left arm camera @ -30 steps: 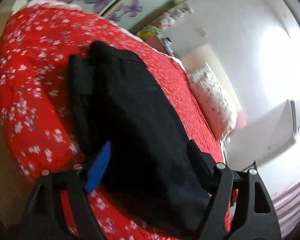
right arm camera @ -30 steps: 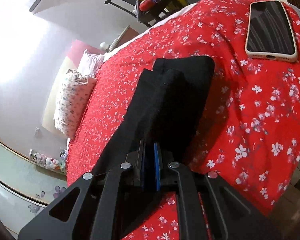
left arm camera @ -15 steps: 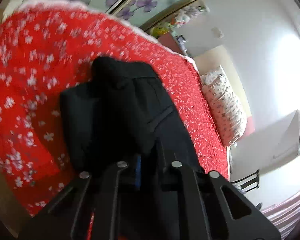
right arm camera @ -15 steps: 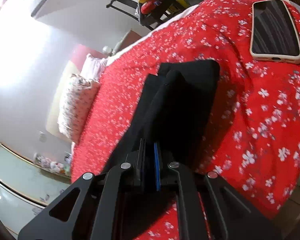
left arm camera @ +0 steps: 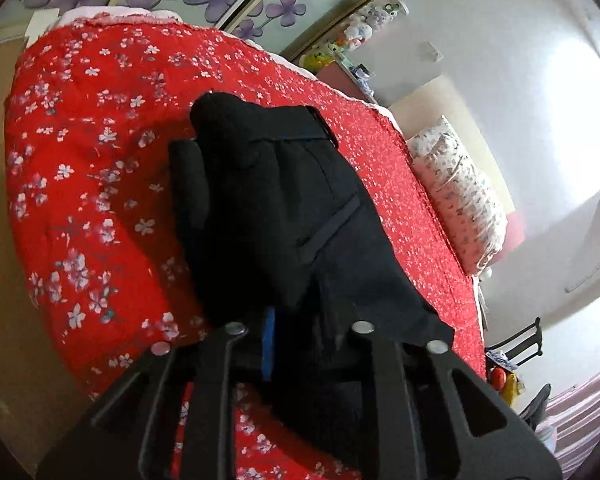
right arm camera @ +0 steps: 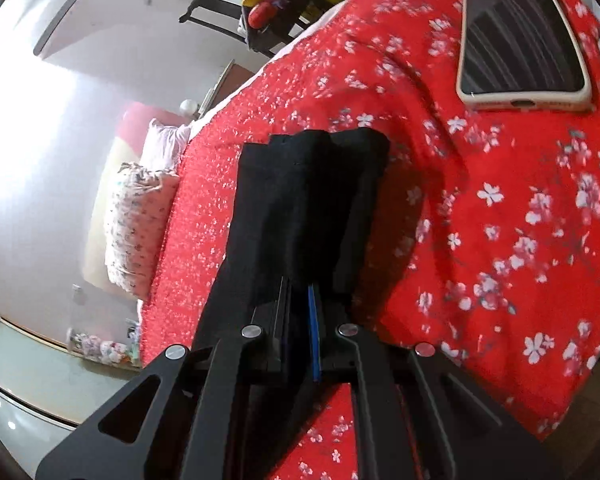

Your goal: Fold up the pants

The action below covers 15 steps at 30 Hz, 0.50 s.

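Left gripper (left arm camera: 296, 320): jaws narrow, having just opened slightly after closing, with a bunched fold of the black pants (left arm camera: 268, 200) between them; the cloth hides the pads, so pad contact cannot be confirmed. Right gripper (right arm camera: 300, 300): jaws nearly closed, clamped on another fold of the pants (right arm camera: 300, 200). From both grippers the pants extend forward onto the red bedspread (right arm camera: 480, 220). A phone (right arm camera: 520, 36) lies well apart, beyond the pants.
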Motion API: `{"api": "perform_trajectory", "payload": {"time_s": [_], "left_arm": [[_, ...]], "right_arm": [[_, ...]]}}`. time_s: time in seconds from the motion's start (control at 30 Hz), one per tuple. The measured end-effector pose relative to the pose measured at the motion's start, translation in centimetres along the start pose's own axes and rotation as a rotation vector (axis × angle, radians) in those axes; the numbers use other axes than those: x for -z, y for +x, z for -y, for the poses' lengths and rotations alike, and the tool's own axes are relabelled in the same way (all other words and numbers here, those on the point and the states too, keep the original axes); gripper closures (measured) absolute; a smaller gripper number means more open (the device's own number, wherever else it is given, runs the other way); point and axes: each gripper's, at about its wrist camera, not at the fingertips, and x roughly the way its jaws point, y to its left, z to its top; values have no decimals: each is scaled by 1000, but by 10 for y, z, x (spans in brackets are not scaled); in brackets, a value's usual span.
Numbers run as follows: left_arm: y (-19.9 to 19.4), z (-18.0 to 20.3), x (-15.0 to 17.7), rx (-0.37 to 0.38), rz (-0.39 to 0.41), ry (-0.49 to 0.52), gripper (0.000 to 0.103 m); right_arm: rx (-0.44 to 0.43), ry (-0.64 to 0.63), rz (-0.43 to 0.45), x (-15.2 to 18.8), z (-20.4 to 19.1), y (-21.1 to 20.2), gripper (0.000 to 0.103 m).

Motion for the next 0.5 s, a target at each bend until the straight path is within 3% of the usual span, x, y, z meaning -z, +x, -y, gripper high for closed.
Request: {"api": "perform_trajectory", "payload": {"time_s": [0.23,0.33,0.43,0.5], "left_arm": [[2,8,3,19,3,29,59],[2,8,4,22,4,29,56],[2,9,6,31,6,24,51],[2,9,6,41,9,26,40]], "right_arm": [[-23,-114,66,4,-23,-11,95],[59,-72,26,6,-13,-2,95],[48,-10,-5,5,-2,-1,95],[85,-19,-3,7,-2,-7,90]]}}
